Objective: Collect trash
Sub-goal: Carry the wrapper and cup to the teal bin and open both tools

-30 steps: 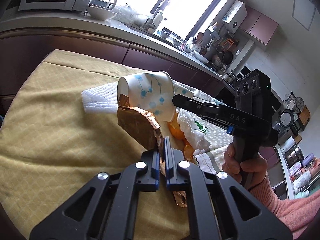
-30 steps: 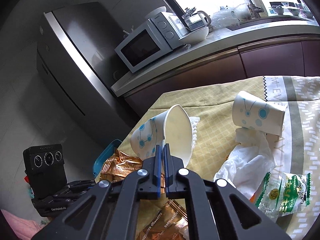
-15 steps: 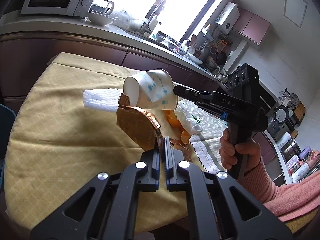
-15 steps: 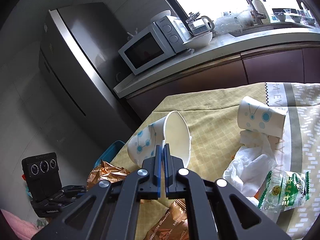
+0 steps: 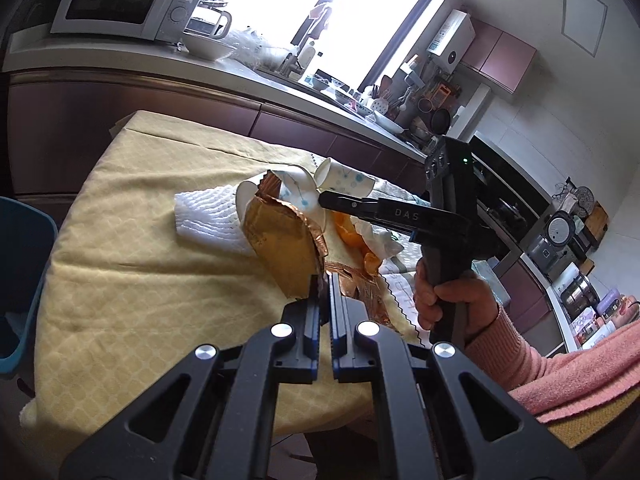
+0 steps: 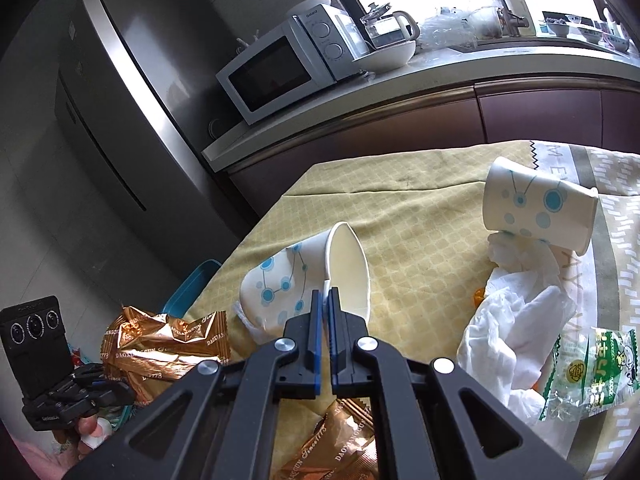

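My left gripper (image 5: 324, 280) is shut on a gold-brown snack wrapper (image 5: 280, 240) and holds it above the yellow tablecloth (image 5: 140, 280); the wrapper also shows in the right wrist view (image 6: 160, 344). My right gripper (image 6: 325, 294) is shut on the rim of a white paper cup with blue dots (image 6: 304, 280), lifted off the table; it also shows in the left wrist view (image 5: 296, 192). A second dotted cup (image 6: 536, 212) lies on its side by crumpled tissue (image 6: 516, 312).
A blue bin (image 5: 20, 272) stands left of the table, also seen in the right wrist view (image 6: 192, 292). A white napkin (image 5: 208, 216), orange peel (image 5: 348, 236), another gold wrapper (image 6: 336, 440) and a green-printed clear wrapper (image 6: 588, 372) lie on the cloth. A kitchen counter runs behind.
Both grippers have risen and drawn back from the table with their loads. The held cup and wrapper stay close together, shifted toward the table's left edge.
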`<state>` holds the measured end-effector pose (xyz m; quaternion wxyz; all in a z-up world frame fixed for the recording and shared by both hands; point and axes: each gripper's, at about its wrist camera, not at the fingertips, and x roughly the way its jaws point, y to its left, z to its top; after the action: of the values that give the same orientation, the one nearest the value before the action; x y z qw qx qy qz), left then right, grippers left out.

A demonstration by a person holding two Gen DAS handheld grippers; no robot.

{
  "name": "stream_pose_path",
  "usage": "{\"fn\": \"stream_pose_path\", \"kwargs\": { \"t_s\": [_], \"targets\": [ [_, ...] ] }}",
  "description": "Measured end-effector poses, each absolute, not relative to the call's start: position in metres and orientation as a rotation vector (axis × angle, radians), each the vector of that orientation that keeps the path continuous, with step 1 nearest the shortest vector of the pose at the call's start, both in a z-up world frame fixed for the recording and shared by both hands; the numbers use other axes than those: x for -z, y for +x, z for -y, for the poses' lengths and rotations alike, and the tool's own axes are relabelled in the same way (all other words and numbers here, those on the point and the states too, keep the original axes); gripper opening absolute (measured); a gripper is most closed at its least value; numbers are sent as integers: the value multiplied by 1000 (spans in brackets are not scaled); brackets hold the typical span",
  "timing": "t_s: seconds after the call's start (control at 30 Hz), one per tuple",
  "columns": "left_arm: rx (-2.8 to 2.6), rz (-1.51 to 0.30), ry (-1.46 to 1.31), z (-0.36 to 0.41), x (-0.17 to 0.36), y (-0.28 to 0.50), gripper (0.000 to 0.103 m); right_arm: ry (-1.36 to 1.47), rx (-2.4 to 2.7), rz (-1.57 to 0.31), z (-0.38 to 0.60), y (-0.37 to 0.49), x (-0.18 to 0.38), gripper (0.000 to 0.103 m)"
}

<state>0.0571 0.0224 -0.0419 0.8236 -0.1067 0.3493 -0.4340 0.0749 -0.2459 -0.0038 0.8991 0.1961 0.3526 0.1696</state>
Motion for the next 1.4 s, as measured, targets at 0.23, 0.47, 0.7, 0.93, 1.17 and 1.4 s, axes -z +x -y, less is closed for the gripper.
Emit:
{"fn": "stream_pose_path", "kwargs": {
  "t_s": [0.23, 0.47, 0.7, 0.93, 1.17, 1.4],
  "targets": [
    [859, -713, -253, -49, 36, 61, 4, 409, -401, -685, 237, 67, -15, 2],
    [773, -674, -260, -79, 27, 62, 4, 412, -458, -649, 220, 65, -34, 2],
    [698, -652, -283, -112, 24, 62, 4, 391, -525, -643, 189, 74, -47, 2],
    [617, -628, -308, -148, 22, 60, 4, 370, -594, -663, 154, 88, -50, 2],
    [516, -608, -329, -187, 20, 60, 4, 352, -691, -680, 109, 109, -53, 2],
    [425, -625, -352, -218, 29, 73, 4, 324, -776, -706, 57, 132, -53, 2]
  ]
}}
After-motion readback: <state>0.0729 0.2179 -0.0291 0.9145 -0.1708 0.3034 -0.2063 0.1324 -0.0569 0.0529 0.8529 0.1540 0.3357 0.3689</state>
